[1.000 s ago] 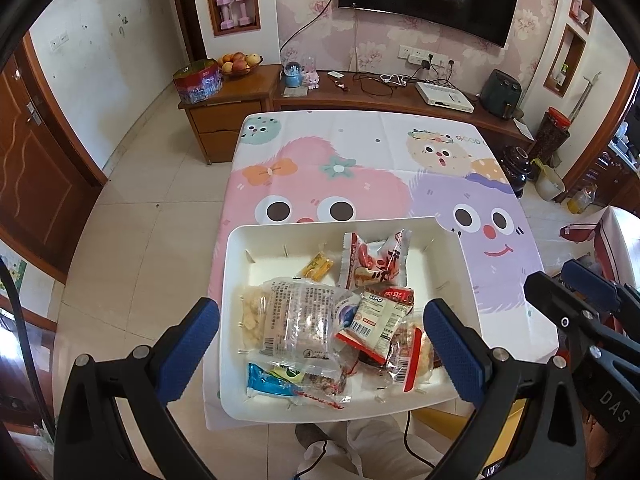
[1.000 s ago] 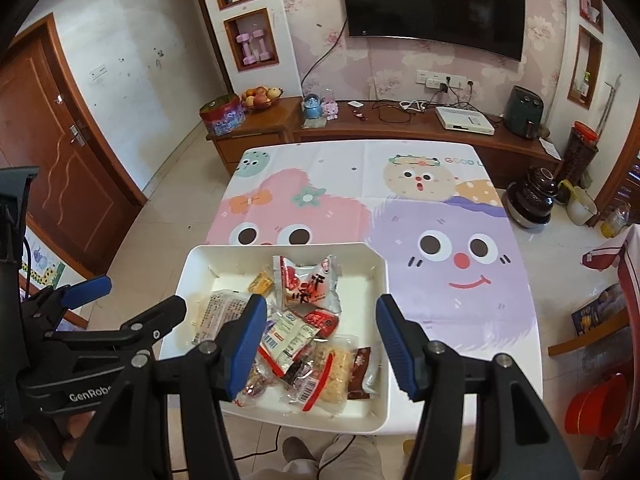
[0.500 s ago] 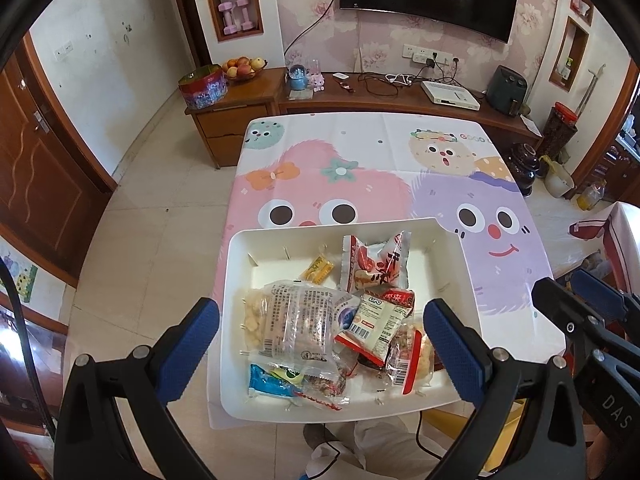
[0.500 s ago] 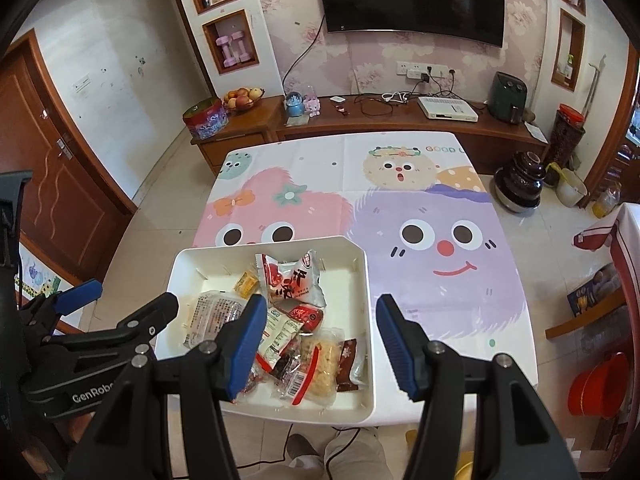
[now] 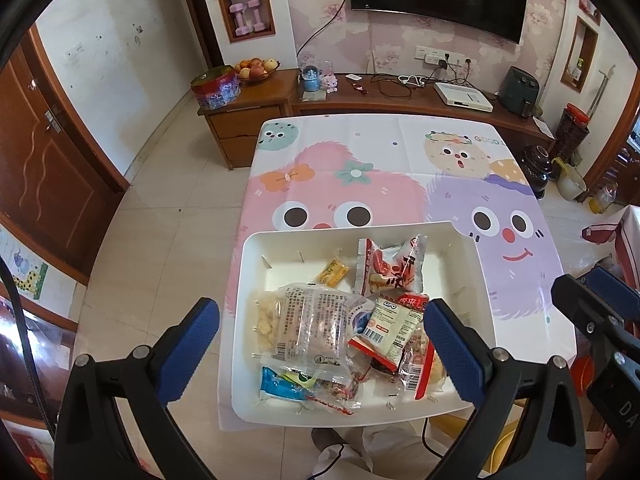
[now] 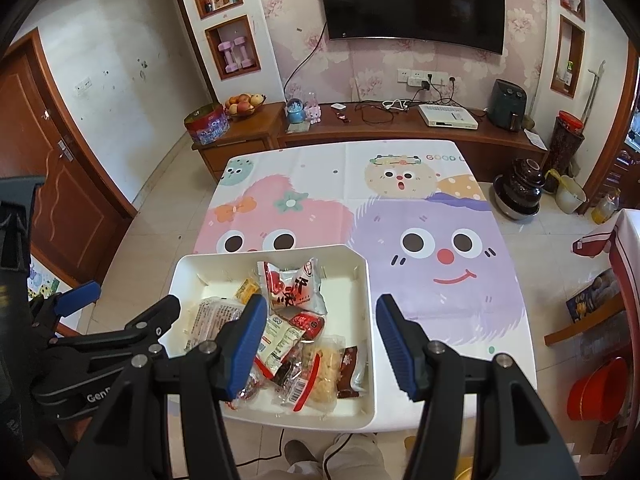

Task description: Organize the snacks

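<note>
A white tray (image 5: 476, 264) (image 6: 370, 320) sits at the near edge of the table and holds several snack packets. Among them are a red and white packet (image 5: 390, 266) (image 6: 292, 286), a clear bag of puffs (image 5: 308, 324), a small yellow sweet (image 5: 332, 272) (image 6: 247, 290) and a blue packet (image 5: 280, 388). My left gripper (image 5: 320, 350) hovers open high above the tray with nothing between its blue pads. My right gripper (image 6: 322, 346) is also open and empty, above the tray's right half. The left gripper (image 6: 116, 320) shows at the left of the right wrist view.
The table wears a cartoon monster cloth (image 5: 400, 176) (image 6: 420, 208). Behind it stands a wooden TV cabinet (image 5: 400, 96) with a fruit bowl (image 5: 256, 70) and a red tin (image 5: 216, 88). A red bucket (image 6: 596, 390) and pots (image 6: 520, 192) stand on the floor at right. A person's leg (image 6: 344, 460) is below.
Both views have tilted slightly upward, so the tray sits a little lower in the frames. Neither gripper has opened or shut, and the snacks lie as before.
</note>
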`<control>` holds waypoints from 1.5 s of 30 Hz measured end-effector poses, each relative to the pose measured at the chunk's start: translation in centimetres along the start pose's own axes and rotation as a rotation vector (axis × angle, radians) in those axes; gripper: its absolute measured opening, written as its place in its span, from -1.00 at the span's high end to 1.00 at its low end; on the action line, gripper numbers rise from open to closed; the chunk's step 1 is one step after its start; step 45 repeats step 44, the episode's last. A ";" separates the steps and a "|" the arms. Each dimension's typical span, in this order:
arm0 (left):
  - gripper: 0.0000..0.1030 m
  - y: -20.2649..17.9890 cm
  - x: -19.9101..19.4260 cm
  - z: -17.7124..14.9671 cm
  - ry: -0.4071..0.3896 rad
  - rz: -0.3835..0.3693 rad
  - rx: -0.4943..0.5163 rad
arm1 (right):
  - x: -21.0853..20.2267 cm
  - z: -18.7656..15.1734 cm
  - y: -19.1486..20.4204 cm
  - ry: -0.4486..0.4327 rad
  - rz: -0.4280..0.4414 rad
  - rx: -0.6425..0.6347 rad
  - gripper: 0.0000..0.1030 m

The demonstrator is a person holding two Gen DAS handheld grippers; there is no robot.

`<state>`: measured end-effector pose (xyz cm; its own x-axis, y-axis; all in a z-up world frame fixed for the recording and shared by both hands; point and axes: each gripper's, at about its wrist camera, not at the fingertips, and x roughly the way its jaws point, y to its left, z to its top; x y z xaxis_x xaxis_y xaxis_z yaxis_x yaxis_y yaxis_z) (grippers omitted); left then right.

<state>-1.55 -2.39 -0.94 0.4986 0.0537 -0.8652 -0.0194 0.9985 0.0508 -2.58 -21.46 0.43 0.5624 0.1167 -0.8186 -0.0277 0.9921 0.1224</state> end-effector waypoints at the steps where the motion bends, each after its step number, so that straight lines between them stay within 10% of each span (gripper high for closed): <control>1: -0.97 -0.1 0.0 0.0 0.002 0.001 -0.001 | 0.0 0.0 0.0 -0.001 0.000 0.000 -0.11; 45: -0.97 -1.2 -0.2 -0.6 0.009 -0.011 0.006 | -1.8 -0.4 0.0 -0.027 -0.021 -0.002 -0.11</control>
